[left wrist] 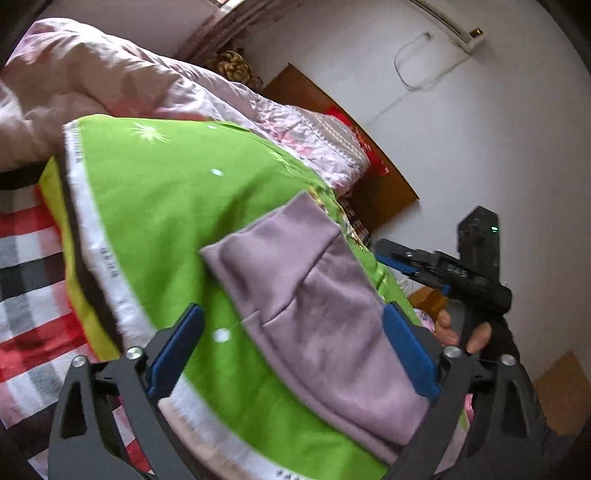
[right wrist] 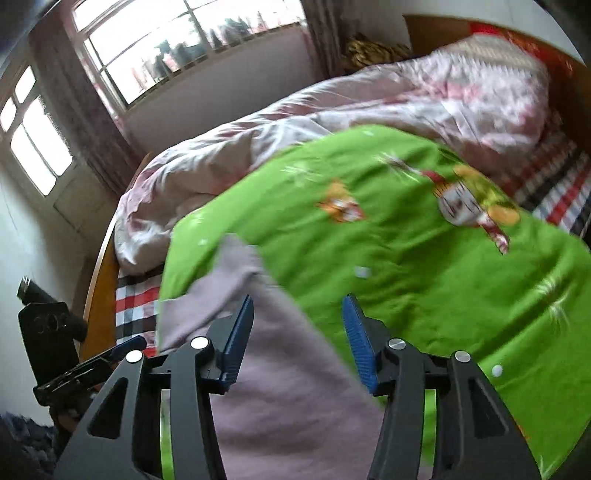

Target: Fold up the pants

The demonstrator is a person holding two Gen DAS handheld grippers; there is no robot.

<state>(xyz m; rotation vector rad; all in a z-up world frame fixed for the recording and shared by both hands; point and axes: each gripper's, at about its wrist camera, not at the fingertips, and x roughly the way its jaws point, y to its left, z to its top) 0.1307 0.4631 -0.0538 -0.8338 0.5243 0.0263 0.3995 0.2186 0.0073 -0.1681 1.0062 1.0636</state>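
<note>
Pants (left wrist: 317,295): lilac, on my green blanket (left wrist: 166,192), already doubled over; further fold judged outstanding. My left gripper (left wrist: 291,354): jaws wide, nothing clamped. My right gripper (right wrist: 295,343): part-open, empty

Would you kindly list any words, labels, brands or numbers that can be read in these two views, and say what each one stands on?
None can be read.
White border of the green blanket: small dark printed marks, too blurred to read.
Right gripper body: a small display panel with pale characters, too blurred to read.
Air conditioner: a gold badge, too small to read.
Right wrist view: no text visible.
</note>
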